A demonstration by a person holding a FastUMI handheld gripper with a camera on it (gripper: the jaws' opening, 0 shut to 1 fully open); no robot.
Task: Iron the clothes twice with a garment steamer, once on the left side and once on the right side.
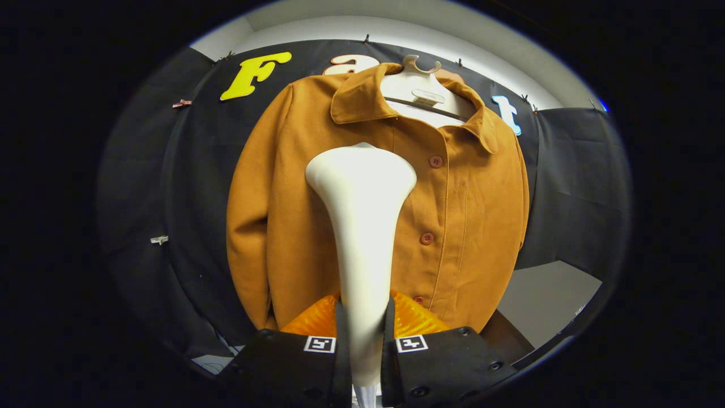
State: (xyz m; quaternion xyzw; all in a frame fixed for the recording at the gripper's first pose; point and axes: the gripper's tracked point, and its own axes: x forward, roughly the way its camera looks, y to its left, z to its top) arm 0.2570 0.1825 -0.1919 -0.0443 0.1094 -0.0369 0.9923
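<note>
A mustard-brown button-up jacket point(470, 215) hangs on a white hanger point(422, 90) against the booth's black cloth wall. A white garment steamer point(362, 221) stands upright just ahead of me, its handle pinched between my two fingers. My gripper point(365, 340) is shut on that handle. The steamer's wide head point(361, 170) sits in front of the jacket's chest, left of the row of reddish buttons point(426, 238); whether it touches the cloth I cannot tell. The steamer hides the jacket's middle.
A pale wall runs above the black cloth. A grey surface point(544, 300) shows low to the right of the jacket, with a dark edge beside it. Small clips point(159, 239) pin the cloth at the left.
</note>
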